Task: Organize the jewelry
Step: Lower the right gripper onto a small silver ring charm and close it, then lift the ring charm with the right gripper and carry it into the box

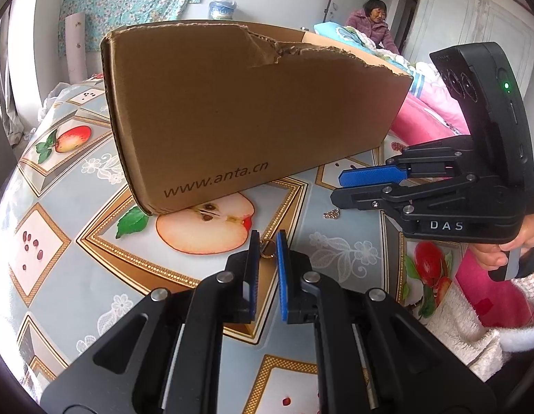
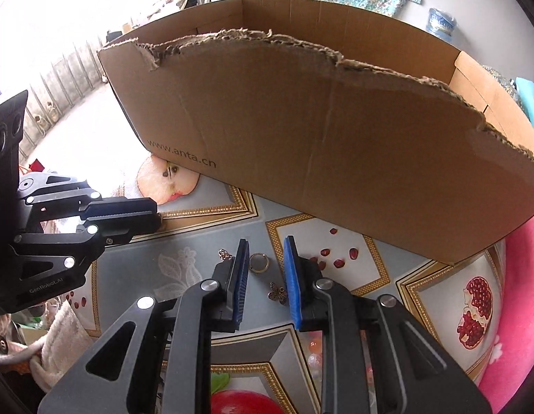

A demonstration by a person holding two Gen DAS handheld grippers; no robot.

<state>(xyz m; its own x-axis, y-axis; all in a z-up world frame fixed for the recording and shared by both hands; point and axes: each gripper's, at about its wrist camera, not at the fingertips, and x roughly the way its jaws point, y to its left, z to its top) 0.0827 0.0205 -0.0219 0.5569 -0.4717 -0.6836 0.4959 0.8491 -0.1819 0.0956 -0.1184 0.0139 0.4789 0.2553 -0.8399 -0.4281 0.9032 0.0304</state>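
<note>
A torn cardboard box (image 1: 232,110) (image 2: 318,138), printed www.anta.cn, stands on the fruit-patterned tablecloth. In front of it my left gripper (image 1: 268,238) (image 2: 158,214) is shut on a small gold ring (image 1: 268,249) pinched at its tips. My right gripper (image 2: 265,241) (image 1: 336,186) hovers beside the box with a small gap between its fingers and nothing pressed in it. Beneath that gap a second gold ring (image 2: 258,262) lies flat on the cloth, with a bronze butterfly charm (image 2: 278,291) just nearer and another small charm (image 2: 225,254) to its left. A tiny metal piece (image 1: 332,213) lies under the right fingers.
A pink blanket (image 1: 422,117) (image 2: 518,310) borders the table on the right. A person in a purple jacket (image 1: 373,24) sits at the back of the room. A white fleece sleeve (image 1: 466,327) leads to the hand on the right gripper. Small beads (image 2: 313,346) lie under it.
</note>
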